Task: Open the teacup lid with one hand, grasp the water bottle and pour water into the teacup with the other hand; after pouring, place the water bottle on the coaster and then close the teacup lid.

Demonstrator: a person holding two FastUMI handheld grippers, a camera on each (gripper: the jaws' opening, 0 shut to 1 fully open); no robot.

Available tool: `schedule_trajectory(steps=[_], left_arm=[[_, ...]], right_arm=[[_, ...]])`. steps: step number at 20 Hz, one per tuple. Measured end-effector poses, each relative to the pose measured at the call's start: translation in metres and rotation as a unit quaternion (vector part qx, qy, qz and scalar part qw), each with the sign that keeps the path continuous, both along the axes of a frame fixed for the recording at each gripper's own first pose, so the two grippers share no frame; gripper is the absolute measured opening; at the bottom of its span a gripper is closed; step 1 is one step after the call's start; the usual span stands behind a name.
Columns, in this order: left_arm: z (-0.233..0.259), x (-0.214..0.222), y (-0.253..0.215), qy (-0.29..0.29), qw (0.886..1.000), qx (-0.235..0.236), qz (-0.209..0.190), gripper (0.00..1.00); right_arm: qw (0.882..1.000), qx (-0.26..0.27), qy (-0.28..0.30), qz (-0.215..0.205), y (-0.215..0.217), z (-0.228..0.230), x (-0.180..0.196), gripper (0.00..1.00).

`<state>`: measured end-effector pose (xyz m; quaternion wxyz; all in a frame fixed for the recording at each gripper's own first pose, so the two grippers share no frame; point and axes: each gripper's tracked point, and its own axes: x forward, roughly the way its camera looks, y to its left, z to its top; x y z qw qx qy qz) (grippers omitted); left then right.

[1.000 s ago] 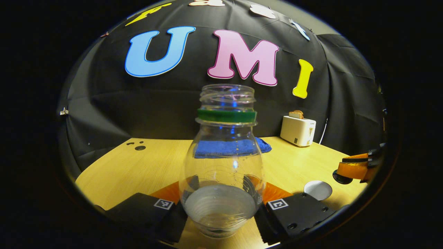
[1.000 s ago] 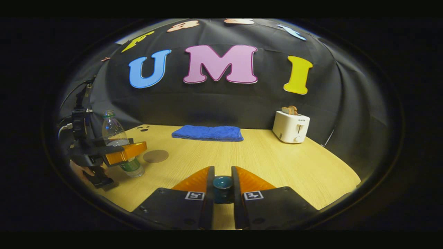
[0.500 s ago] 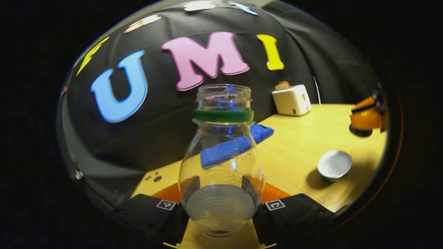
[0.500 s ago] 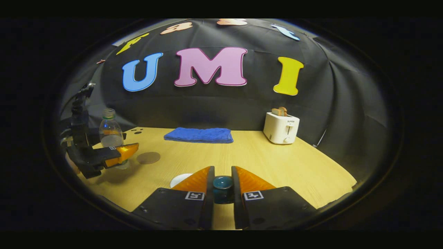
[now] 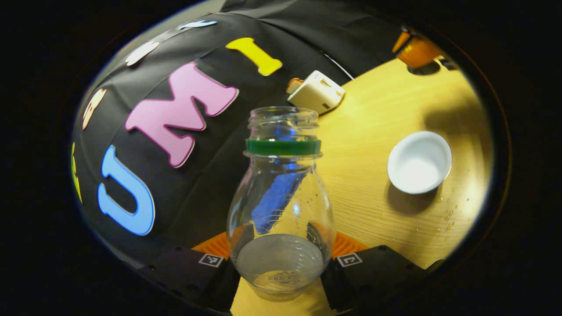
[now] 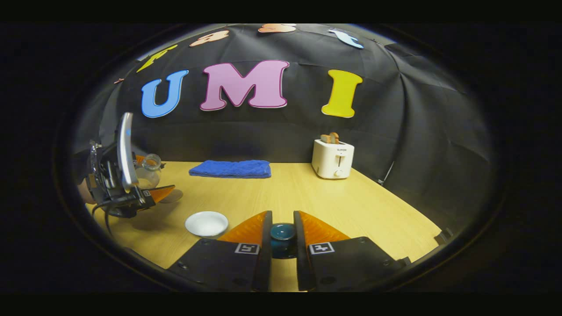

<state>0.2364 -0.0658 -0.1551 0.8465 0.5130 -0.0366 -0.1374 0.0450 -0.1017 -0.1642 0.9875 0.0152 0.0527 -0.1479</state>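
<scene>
Clear plastic water bottle [image 5: 281,206], tilted, is pinched by the left gripper [image 5: 281,263]; right gripper [image 6: 282,239] fingers clamp the dark teal lid knob [image 6: 282,232] beside the open white teacup [image 6: 206,223].

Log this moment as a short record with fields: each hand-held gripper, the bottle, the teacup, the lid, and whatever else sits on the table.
left hand-held gripper: shut on the water bottle, which is uncapped, tilted toward the cup, with a little water inside
right hand-held gripper: shut on the teacup lid, held away from the cup
teacup: open, on the table, droplets beside it
coaster: bare, behind the left gripper
other: blue towel, toaster along the back
</scene>
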Motion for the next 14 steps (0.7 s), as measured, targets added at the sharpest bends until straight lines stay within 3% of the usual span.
schedule_trajectory(steps=[4, 8, 14], left_arm=[[-0.009, 0.001, -0.013, -0.016, 0.995, 0.100, -0.019, 0.78], [-0.020, 0.003, -0.019, -0.009, 0.988, 0.149, -0.028, 0.78], [-0.025, 0.014, -0.024, -0.024, 0.969, 0.242, -0.042, 0.78]], right_arm=[[1.000, 0.002, 0.010, -0.009, -0.015, -0.012, -0.009, 0.26], [1.000, 0.006, 0.012, -0.010, -0.022, -0.014, -0.009, 0.26], [1.000, -0.001, 0.009, 0.004, -0.018, -0.011, -0.006, 0.26]])
